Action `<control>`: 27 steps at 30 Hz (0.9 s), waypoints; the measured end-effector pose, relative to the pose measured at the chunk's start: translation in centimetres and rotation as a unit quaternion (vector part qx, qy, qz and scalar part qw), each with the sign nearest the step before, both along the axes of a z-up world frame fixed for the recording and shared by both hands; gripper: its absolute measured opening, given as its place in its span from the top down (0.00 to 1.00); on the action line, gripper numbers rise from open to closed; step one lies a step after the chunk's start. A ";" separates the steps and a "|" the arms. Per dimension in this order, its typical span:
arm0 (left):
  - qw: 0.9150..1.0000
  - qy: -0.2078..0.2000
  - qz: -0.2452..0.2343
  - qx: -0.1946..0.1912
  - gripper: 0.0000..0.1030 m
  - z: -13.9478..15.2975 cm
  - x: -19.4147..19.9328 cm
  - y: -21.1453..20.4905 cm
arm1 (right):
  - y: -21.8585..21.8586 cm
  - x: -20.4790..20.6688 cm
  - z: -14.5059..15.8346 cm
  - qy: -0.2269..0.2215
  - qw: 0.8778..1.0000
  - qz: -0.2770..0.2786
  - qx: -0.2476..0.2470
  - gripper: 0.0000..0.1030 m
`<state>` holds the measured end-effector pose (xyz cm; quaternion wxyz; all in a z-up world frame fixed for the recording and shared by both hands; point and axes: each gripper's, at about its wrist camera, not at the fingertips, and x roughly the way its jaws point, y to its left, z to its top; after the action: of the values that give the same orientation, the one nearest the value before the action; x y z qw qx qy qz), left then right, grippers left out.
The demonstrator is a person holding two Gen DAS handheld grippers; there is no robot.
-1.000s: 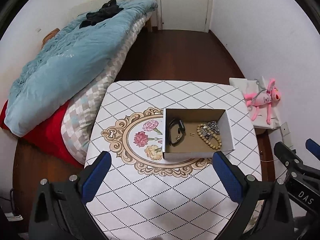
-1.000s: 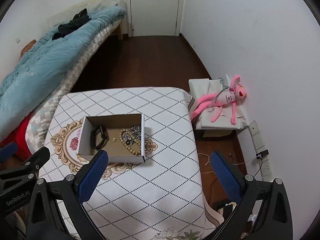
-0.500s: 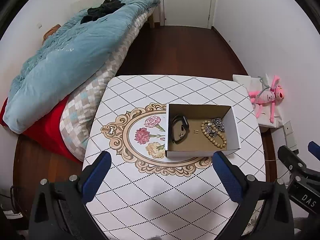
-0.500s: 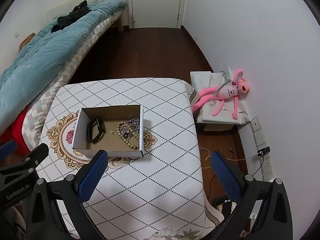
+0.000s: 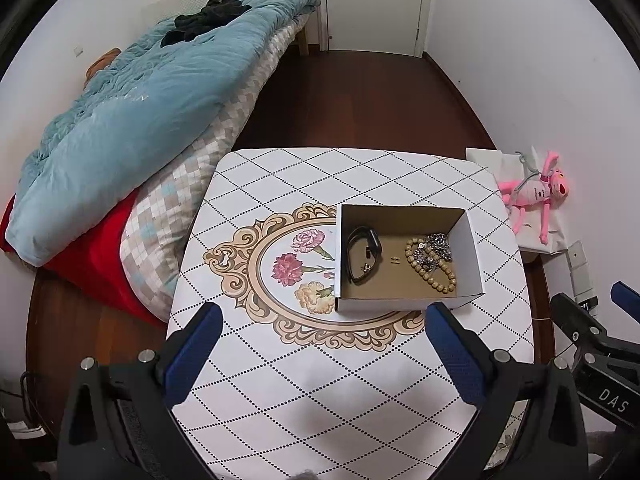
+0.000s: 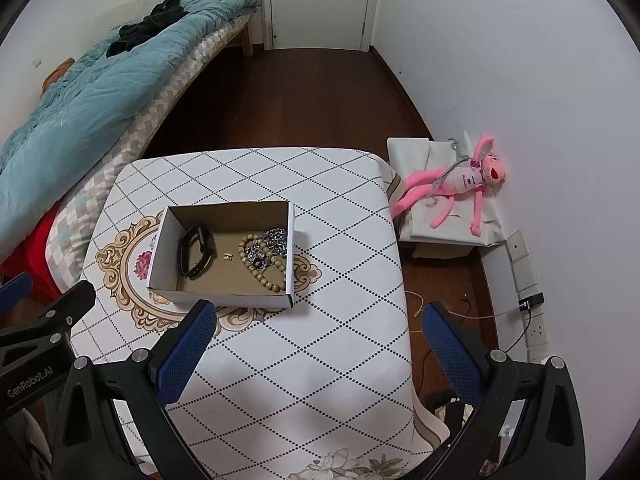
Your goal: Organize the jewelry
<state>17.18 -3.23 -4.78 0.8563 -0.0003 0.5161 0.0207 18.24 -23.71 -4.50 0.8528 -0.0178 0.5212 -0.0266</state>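
Observation:
An open white cardboard box (image 5: 466,236) (image 6: 158,248) sits on the table with the patterned cloth (image 5: 320,380) (image 6: 340,320). Inside lie a black wristband (image 5: 362,254) (image 6: 196,252), a wooden bead bracelet (image 5: 430,270) (image 6: 260,268), a tangled silver chain (image 5: 436,246) (image 6: 272,240) and small earrings (image 5: 395,260) (image 6: 228,256). My left gripper (image 5: 324,344) is open and empty, held above the table in front of the box. My right gripper (image 6: 320,340) is open and empty, to the right of the box's front.
A bed with a blue quilt (image 5: 132,112) (image 6: 92,84) borders the table's left side. A pink plush toy (image 5: 536,192) (image 6: 460,184) lies on a white box by the right wall. Wall sockets and cables (image 6: 528,308) are low on the right. A door (image 5: 372,0) is at the back.
Both grippers have risen and tilted, so the table and box sit lower and smaller in view. The jewelry in the box has not moved. Both grippers stay open.

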 end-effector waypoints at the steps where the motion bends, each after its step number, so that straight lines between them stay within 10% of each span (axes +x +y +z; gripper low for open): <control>1: 1.000 0.000 0.000 0.000 0.00 0.0 0.0 0.0 | 0.0 0.0 0.0 0.000 1.000 0.001 0.002 0.00; 27: 1.000 -0.007 -0.010 0.005 0.00 0.1 -0.3 0.2 | 0.1 -0.2 -0.2 0.003 1.000 0.006 0.000 0.00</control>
<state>16.84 -3.03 -4.69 0.8600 0.0086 0.5100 0.0149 18.01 -23.65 -4.72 0.8515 -0.0209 0.5236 -0.0208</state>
